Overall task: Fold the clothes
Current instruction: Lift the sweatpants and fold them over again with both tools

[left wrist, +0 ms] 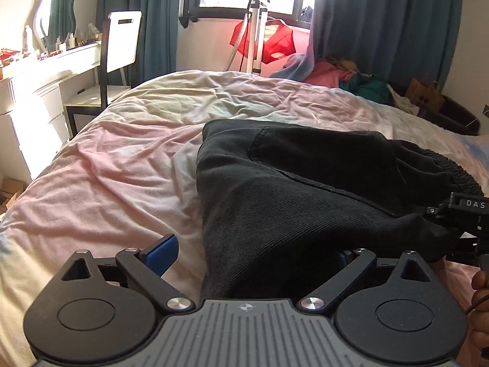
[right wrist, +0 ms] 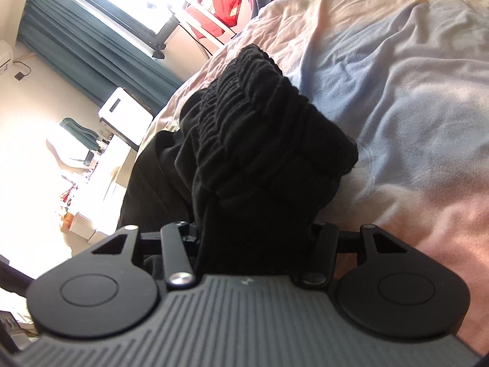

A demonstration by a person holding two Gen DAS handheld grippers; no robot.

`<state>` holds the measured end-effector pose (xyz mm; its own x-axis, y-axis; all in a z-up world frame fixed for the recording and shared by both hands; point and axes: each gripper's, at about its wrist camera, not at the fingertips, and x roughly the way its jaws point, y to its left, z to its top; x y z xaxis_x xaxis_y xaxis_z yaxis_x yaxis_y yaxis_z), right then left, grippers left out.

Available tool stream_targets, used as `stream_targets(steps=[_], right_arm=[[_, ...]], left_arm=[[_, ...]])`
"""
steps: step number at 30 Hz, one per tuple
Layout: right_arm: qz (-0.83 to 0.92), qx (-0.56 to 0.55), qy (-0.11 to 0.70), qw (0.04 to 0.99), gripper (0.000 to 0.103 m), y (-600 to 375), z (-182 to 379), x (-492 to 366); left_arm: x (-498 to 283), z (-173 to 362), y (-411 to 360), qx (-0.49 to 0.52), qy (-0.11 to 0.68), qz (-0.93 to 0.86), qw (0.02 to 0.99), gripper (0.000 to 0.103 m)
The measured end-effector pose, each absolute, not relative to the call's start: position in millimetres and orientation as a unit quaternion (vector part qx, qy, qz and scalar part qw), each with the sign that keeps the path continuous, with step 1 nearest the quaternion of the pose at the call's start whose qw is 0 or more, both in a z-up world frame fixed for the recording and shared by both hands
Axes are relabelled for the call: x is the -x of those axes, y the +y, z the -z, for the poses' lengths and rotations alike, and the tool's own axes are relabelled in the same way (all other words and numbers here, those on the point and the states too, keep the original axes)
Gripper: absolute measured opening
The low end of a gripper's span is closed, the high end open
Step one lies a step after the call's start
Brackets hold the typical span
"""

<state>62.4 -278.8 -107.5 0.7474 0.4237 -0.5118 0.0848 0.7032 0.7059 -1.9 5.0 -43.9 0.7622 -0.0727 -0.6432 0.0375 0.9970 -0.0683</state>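
A: What fills the pictures most?

B: The bed (left wrist: 128,165), under a crumpled pink and pale-blue sheet, takes the whole middle of the left wrist view. Teal curtains (left wrist: 385,21) hang across the top, either side of a bright window.

A: And the clothes?

B: Black trousers (left wrist: 293,183) lie bunched on the sheet, right of centre, running down to the bottom edge. In the right wrist view their ribbed elastic waistband (right wrist: 259,101) rises in the centre of the frame.

A: The tongs?

B: The left gripper (left wrist: 253,255) stands with its jaws wide; a blue pad (left wrist: 162,255) shows bare at lower left, the other is hidden under the cloth, so I see no pinch. The right gripper (right wrist: 256,238) has black fabric packed between its jaws, and they look clamped on the trousers.

A: Anything smaller?

B: A white chair (left wrist: 122,42) at upper left, a red garment (left wrist: 266,42) on a white stand at top centre.
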Motion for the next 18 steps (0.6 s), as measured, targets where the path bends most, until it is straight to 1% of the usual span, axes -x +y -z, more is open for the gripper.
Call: stream_targets(steps=[3,8,11,12,13,15,18], right_arm=[[-0.097,-0.373,0.341,0.858,0.054,-276.4,107.0,-64.7],[-0.094,-0.381,0.34,0.854,0.054,-275.8,108.6,-65.9],[-0.092,-0.379,0.341,0.855,0.054,-274.4,108.2,-66.1],[-0.091,-0.379,0.342,0.855,0.054,-274.3,108.2,-66.4],[-0.091,-0.379,0.343,0.855,0.054,-273.9,108.4,-67.4],[-0.09,-0.375,0.343,0.857,0.054,-273.2,108.2,-66.6],[-0.088,-0.37,0.343,0.859,0.054,-271.5,106.6,-66.8]], left_arm=[[3.2,33.3,19.1,0.069,0.342,0.048,0.936,0.097],[-16.8,39.7,62.5,0.231,0.392,0.128,0.881,0.097],[-19.0,42.3,88.0,0.325,0.376,0.146,0.855,0.098],[-19.3,43.0,96.4,0.355,0.368,0.151,0.846,0.099],[-19.6,43.7,104.8,0.386,0.36,0.155,0.835,0.103],[-21.5,47.4,116.9,0.429,0.348,0.15,0.82,0.103],[-34.8,63.5,123.6,0.455,0.369,0.123,0.801,0.103]])
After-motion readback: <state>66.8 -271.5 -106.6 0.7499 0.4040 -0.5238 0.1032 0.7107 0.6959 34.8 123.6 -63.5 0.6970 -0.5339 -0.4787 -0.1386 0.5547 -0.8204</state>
